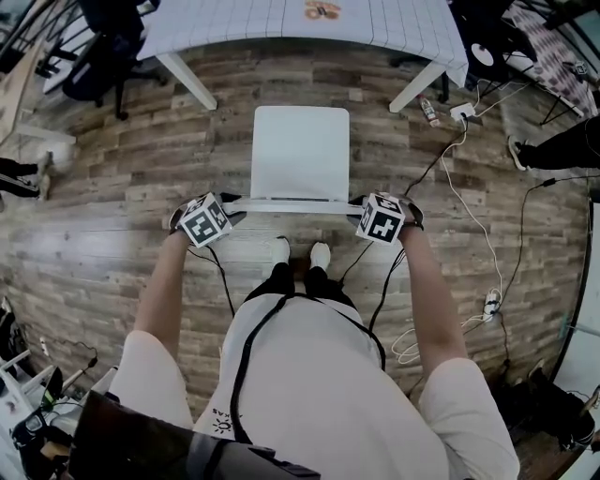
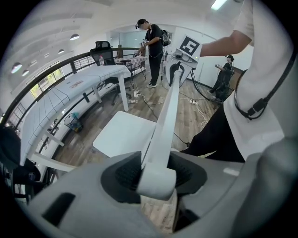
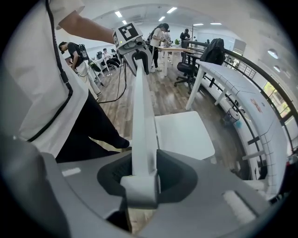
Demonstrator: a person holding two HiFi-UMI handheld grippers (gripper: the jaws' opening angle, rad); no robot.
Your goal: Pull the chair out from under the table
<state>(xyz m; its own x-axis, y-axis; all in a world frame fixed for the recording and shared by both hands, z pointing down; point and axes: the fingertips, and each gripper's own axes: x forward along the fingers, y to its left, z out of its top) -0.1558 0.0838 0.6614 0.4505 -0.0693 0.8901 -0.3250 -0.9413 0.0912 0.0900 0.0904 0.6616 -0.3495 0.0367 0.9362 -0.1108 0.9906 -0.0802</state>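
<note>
The white chair (image 1: 300,150) stands on the floor (image 1: 112,244) between the person (image 1: 309,375) and the tabletop (image 1: 234,23), with its seat clear of the tabletop edge, and its backrest rail (image 1: 295,203) runs left to right. The left tool (image 1: 208,217) is clamped on the rail's left end and the right tool (image 1: 380,217) on its right end. Both are equally near, so I judge the pull must go straight back toward the person.

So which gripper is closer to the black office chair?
Left. The left gripper grips the white chair at the end nearer the office chair; the right gripper grips its far end.
</note>
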